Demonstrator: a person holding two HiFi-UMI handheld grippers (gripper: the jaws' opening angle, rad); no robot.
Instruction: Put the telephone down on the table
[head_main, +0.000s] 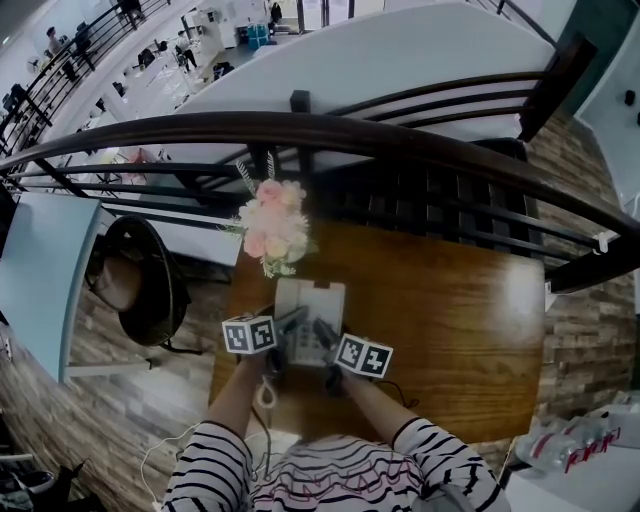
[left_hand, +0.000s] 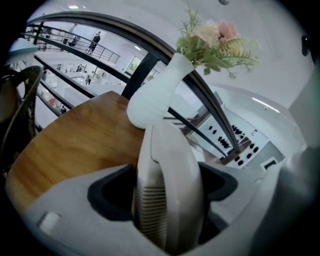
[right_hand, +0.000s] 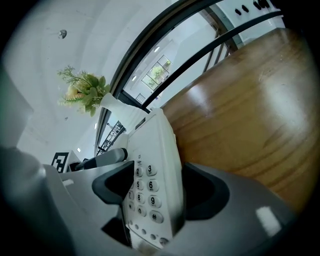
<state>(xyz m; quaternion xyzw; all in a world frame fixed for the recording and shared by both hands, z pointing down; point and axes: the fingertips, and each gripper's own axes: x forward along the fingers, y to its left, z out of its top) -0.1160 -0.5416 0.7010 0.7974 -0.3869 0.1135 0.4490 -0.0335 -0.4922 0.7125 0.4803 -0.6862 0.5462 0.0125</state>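
**Telephone (head_main: 310, 305) lies between your claws, long axis running near to far.**
Your left gripper (left_hand: 167, 197) clamps its left side. Your right gripper (right_hand: 152, 192) has its jaws apart around the right edge. The telephone is at the table's (head_main: 450, 320) near edge, so lower it straight down.

I see from afar: dark curved railing (head_main: 330, 130) | wooden table (head_main: 450, 320) | round chair (head_main: 140, 290) | stone-pattern floor (head_main: 590, 330) | bright atrium (head_main: 150, 50) below
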